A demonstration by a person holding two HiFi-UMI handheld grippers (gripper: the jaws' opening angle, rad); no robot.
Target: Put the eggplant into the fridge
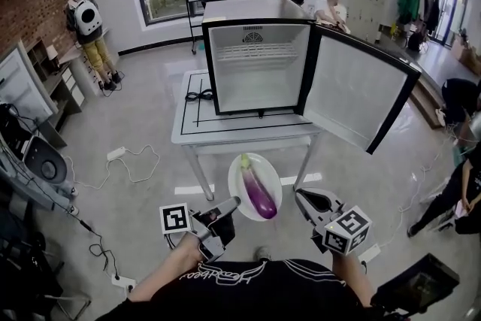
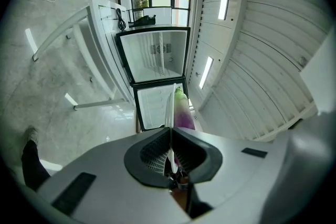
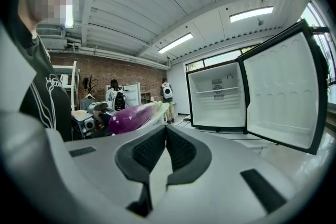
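With my left hand-held gripper clamped on the round white plate by its rim and my right hand-held gripper clenched empty, I expect the smooth, glossy purple eggplant to roll easily.

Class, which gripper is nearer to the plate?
Left. The left gripper is shut on the plate at its near rim. The right gripper is beside the right edge, apart from it, shut on nothing.

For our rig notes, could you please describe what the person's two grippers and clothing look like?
Both the left gripper and right gripper have pale grey bodies with black, ribbed jaws. Each carries a white cube bearing black square markers. The person wears a black top with white lettering.
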